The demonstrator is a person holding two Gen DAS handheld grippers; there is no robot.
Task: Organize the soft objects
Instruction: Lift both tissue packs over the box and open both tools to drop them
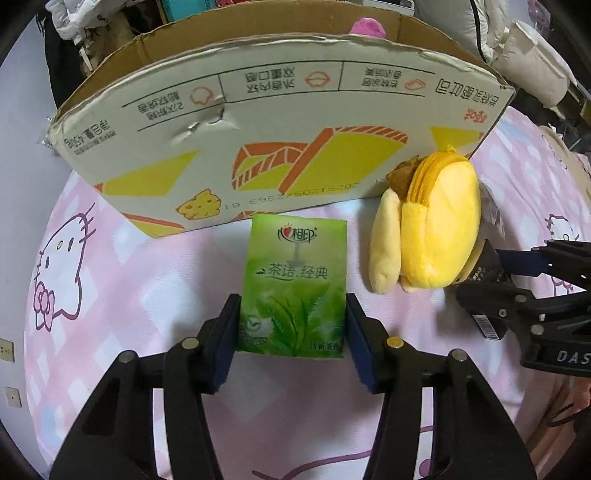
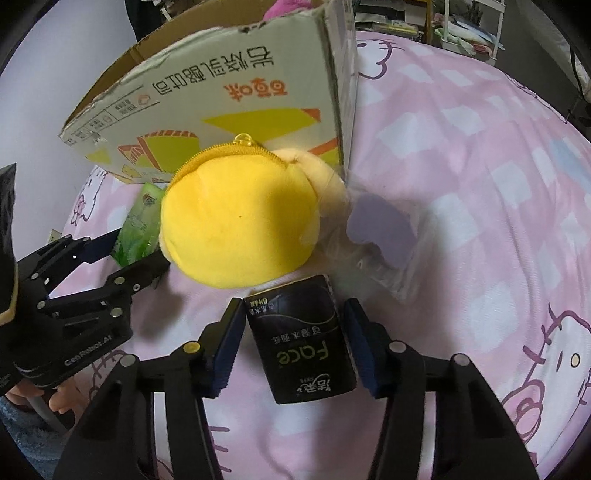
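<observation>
A green tissue pack [image 1: 293, 284] lies on the pink bed sheet between the fingers of my left gripper [image 1: 291, 325]; both pads touch its sides. It also shows in the right wrist view [image 2: 138, 229]. A black tissue pack [image 2: 301, 347] lies between the fingers of my right gripper [image 2: 293, 332]; the left pad touches it and a small gap shows at the right pad. A yellow plush pouch [image 1: 432, 225] with a zipper lies between the packs, against the cardboard box [image 1: 258, 122]. The pouch [image 2: 240, 225] sits just beyond the black pack.
The open cardboard box [image 2: 229, 96] stands on the bed with something pink [image 1: 367, 27] inside. A clear plastic bag with a purple item [image 2: 380, 229] lies right of the pouch. The Hello Kitty sheet [image 2: 480, 184] stretches to the right. Clothes are piled behind.
</observation>
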